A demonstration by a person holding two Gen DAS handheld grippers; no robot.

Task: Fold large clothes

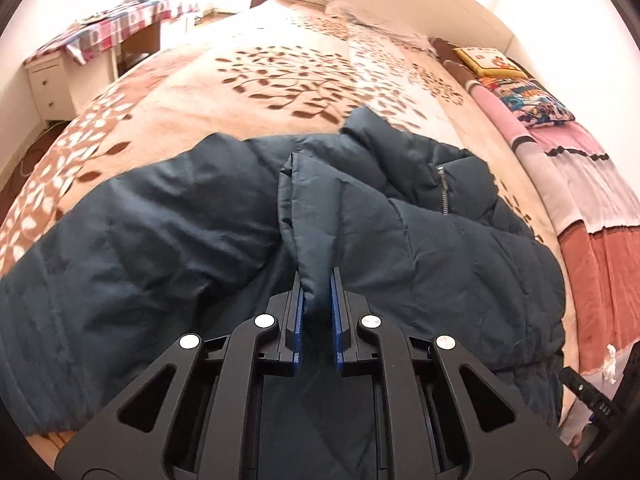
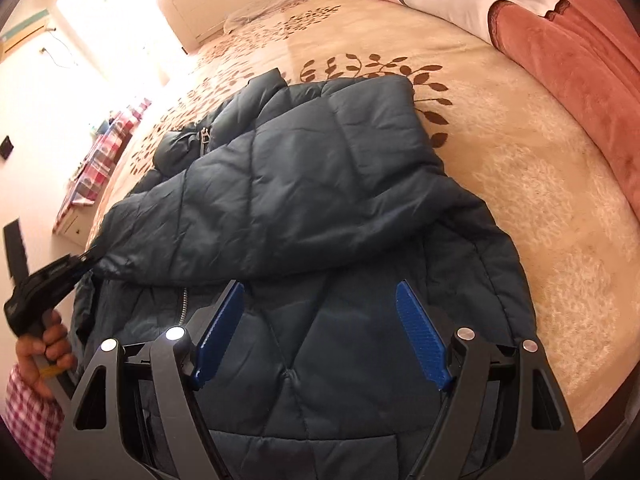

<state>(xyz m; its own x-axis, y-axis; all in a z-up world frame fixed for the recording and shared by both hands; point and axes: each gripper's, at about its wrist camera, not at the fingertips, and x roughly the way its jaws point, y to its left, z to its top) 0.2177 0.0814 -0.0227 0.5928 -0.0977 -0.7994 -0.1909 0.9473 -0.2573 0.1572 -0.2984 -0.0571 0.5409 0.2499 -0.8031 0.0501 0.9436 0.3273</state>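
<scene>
Bed [image 1: 248,92] with leaf-patterned blanket, filling both views; folded quilts [image 1: 576,184] stacked along its far side. Dark teal puffer jacket [image 2: 320,184] spread on the blanket near the bed's front edge, one sleeve drawn across the body. Zipper [image 1: 443,190] exposed near the collar.

Left tool [image 1: 318,292]: blue pads closed tight on a pinched fold of the sleeve end, fabric bunched between them. Same tool seen from the right wrist [image 2: 86,258] at the jacket's left side, gripped by the person's hand [image 2: 44,348].

Right tool [image 2: 320,300]: pads spread wide apart, nothing between them, hovering over the lower body panel.

Step in hand, judged: laying the sleeve flat across the chest. Best done by keeping the pinch firm, carrying the sleeve low and level, releasing only once the cuff rests inside the body outline; right tool free to press the panel and stop the slippery shell from sliding.
</scene>
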